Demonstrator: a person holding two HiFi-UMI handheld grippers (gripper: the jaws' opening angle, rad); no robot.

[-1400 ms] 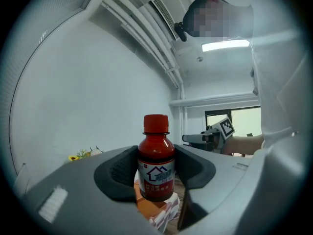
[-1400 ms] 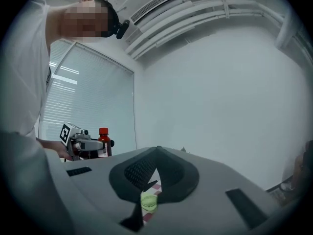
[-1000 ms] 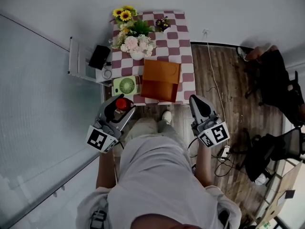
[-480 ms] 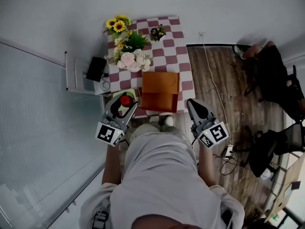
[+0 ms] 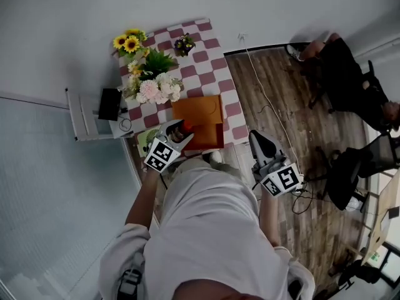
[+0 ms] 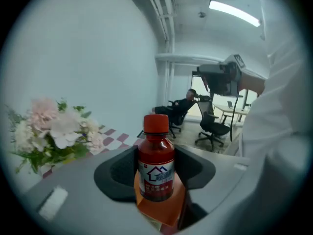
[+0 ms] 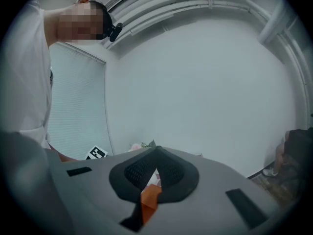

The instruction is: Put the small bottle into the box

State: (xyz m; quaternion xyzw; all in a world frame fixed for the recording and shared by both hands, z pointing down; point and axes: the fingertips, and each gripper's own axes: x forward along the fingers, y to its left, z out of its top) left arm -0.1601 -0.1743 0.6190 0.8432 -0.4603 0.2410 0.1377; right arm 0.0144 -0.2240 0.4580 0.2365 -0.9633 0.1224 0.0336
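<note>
The small bottle (image 6: 155, 166), dark red with a red cap and a white label, stands upright between the jaws of my left gripper (image 6: 156, 173), which is shut on it. In the head view this left gripper (image 5: 174, 136) holds the bottle (image 5: 178, 130) at the near left corner of the open orange box (image 5: 199, 112) on the checkered table (image 5: 206, 55). Orange of the box (image 6: 164, 212) shows right under the bottle. My right gripper (image 5: 261, 144) hangs off the table's near right side, shut and holding nothing; a strip of the box (image 7: 149, 199) shows through the slit of the right gripper (image 7: 155, 173).
A pink and white bouquet (image 5: 153, 87), sunflowers (image 5: 128, 42) and a small flower pot (image 5: 184, 42) stand behind the box. A green fan (image 5: 147, 137) lies left of it. A side shelf (image 5: 94, 114) stands at the left, office chairs (image 5: 350, 174) at the right on wooden floor.
My left gripper has carried the bottle forward and down, from in front of the fan to the box's near left corner. The right gripper has stayed almost where it was.
</note>
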